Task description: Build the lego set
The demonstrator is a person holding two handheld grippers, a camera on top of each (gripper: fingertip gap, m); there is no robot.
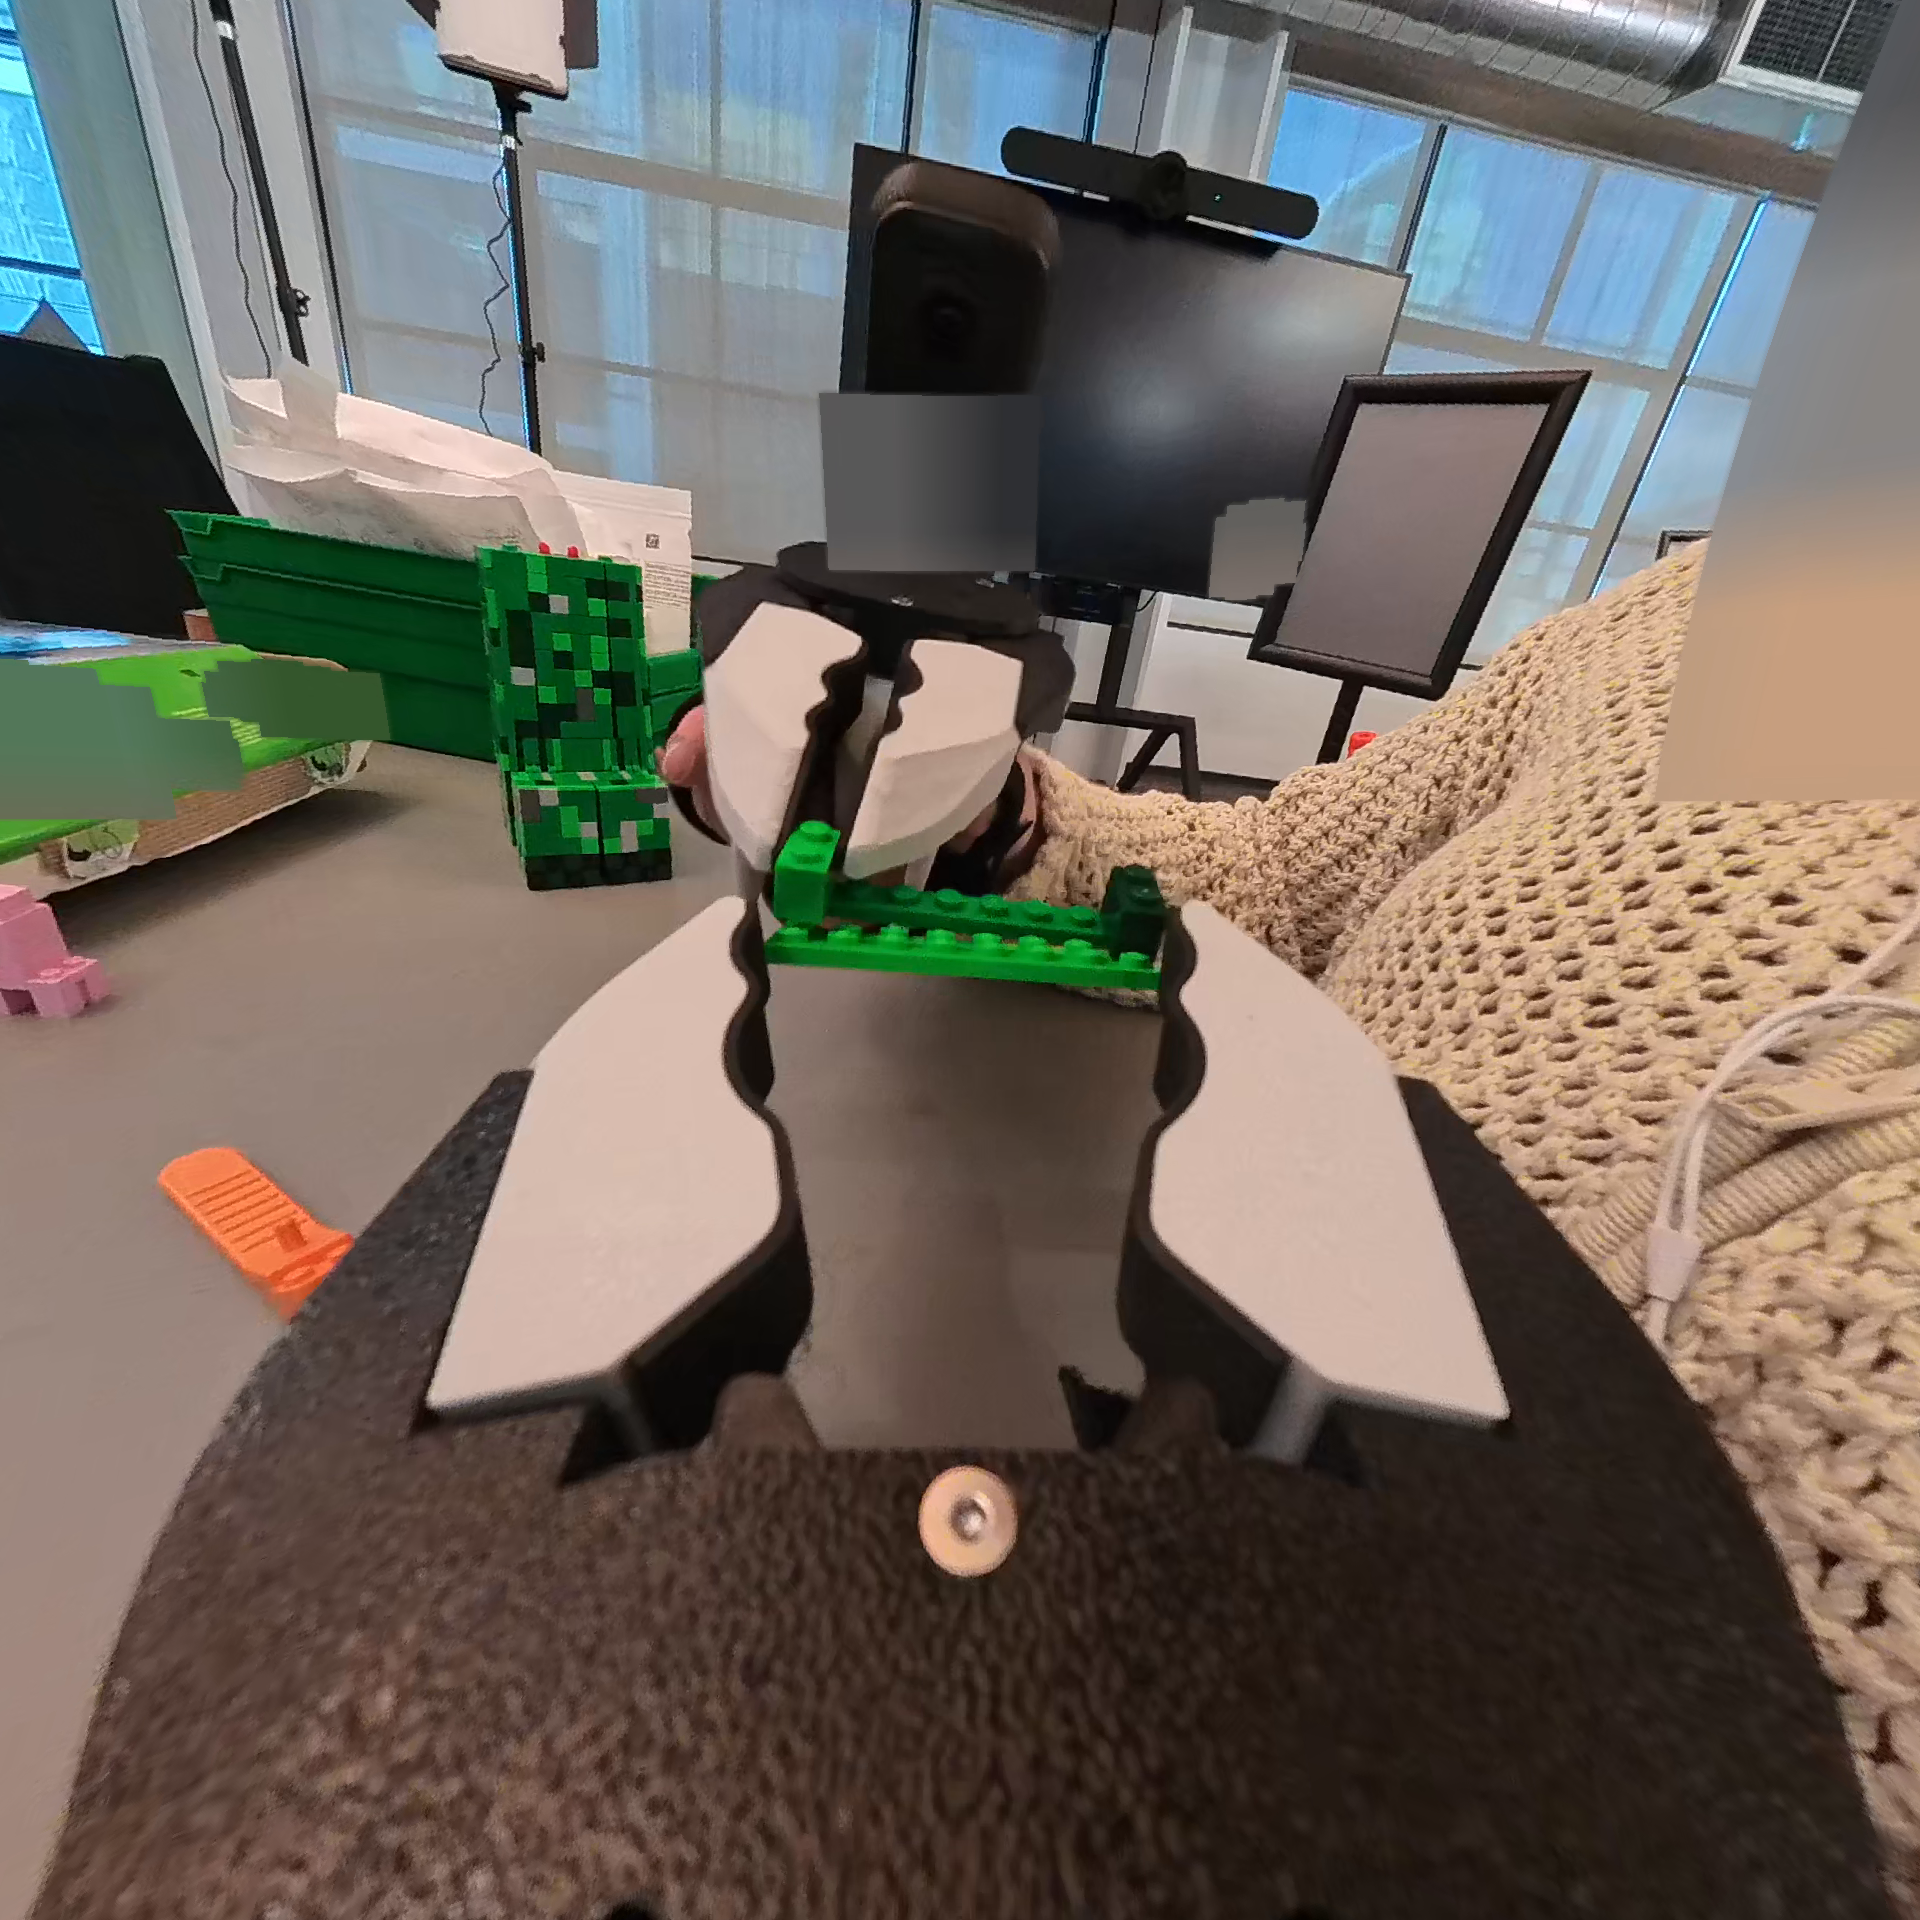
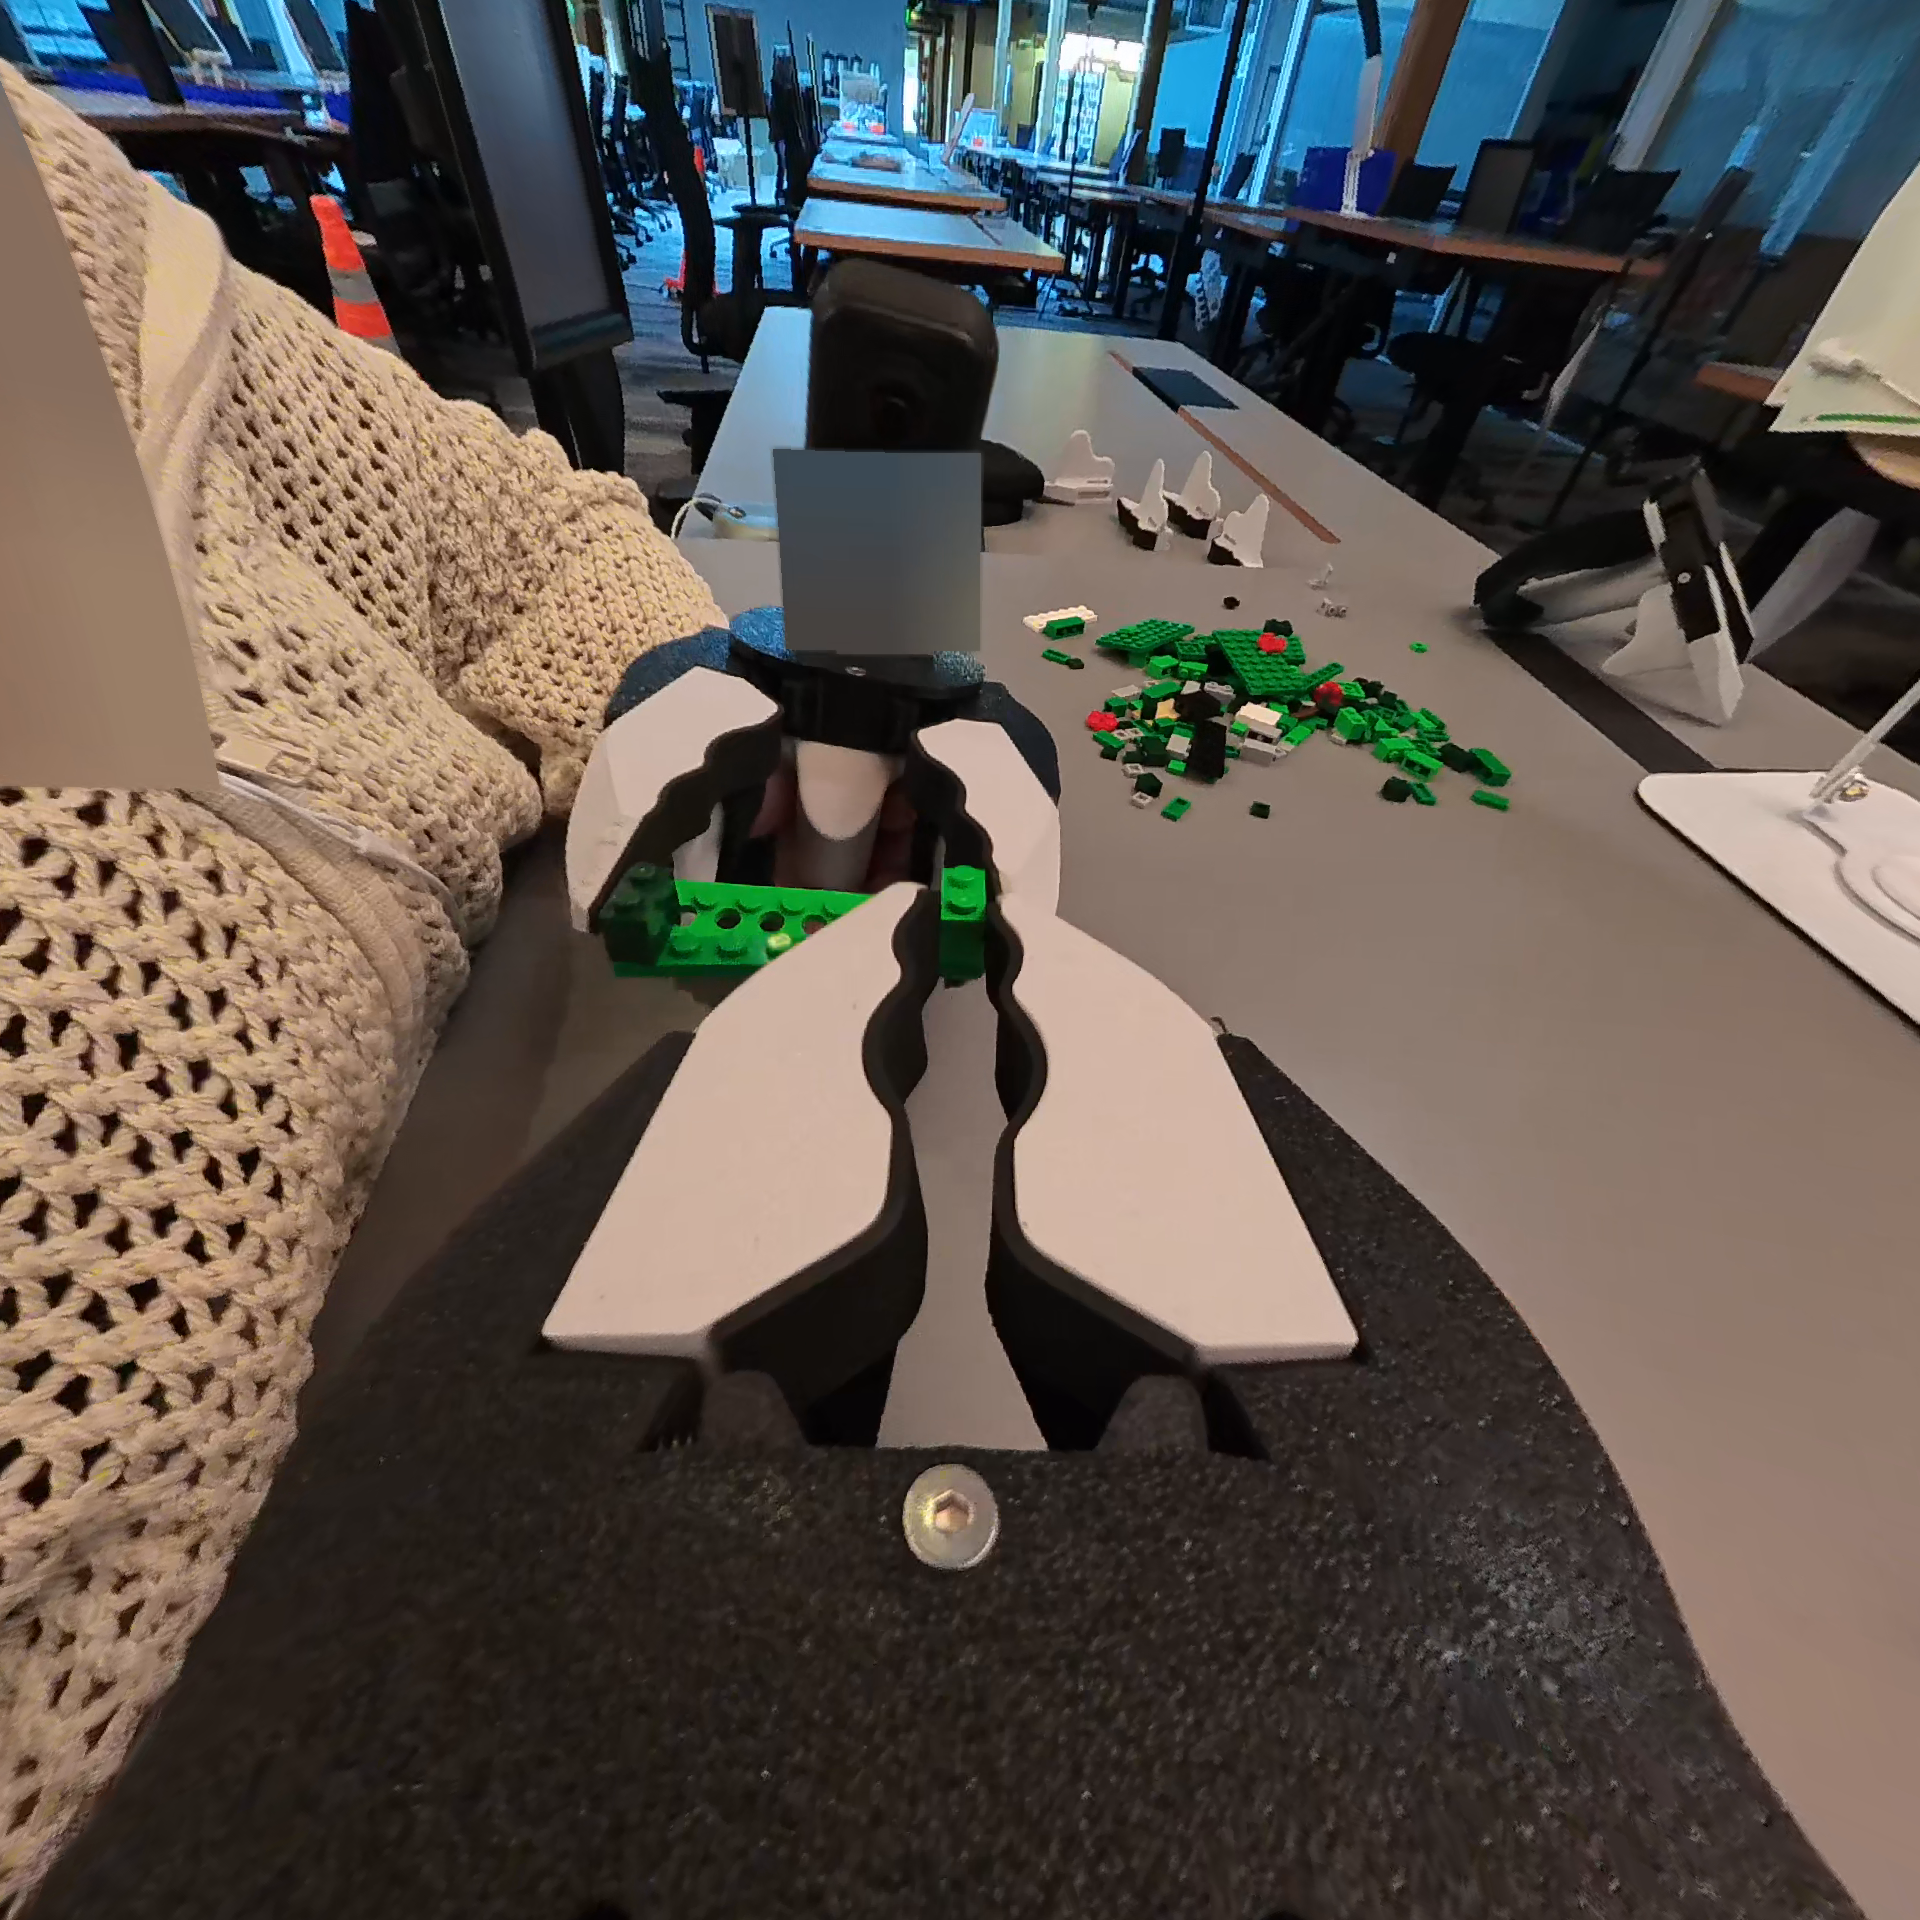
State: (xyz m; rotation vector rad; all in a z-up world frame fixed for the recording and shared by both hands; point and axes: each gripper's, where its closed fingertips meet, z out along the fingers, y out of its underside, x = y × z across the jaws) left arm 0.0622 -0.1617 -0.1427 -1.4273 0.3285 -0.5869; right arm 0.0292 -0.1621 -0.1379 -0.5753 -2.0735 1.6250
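Note:
A long green plate assembly [image 1: 966, 940], with a dark green brick [image 1: 1132, 899] at one end and a bright green brick [image 1: 808, 857] at the other, is held in the air above the grey table [image 1: 312, 1039]. My left gripper [image 1: 961, 925] is shut on the assembly lengthwise, one fingertip at each end. My right gripper [image 2: 961, 914] faces it and is shut on the bright green brick [image 2: 961, 920] at the assembly's end. The assembly also shows in the right wrist view [image 2: 727, 930], partly hidden by my right fingers.
A built green creeper figure [image 1: 577, 717], green trays [image 1: 332, 603], a pink figure [image 1: 47, 966] and an orange brick separator [image 1: 255, 1226] are on the left. A pile of loose bricks [image 2: 1268, 707] lies to the right, with spare gripper parts [image 2: 1195, 509] behind it. A knitted sleeve [image 1: 1558, 987] is close. The grippers are tip to tip, or close to it. Left tips and right tips are each some 15 centimetres from the orange brick separator [image 1: 255, 1226].

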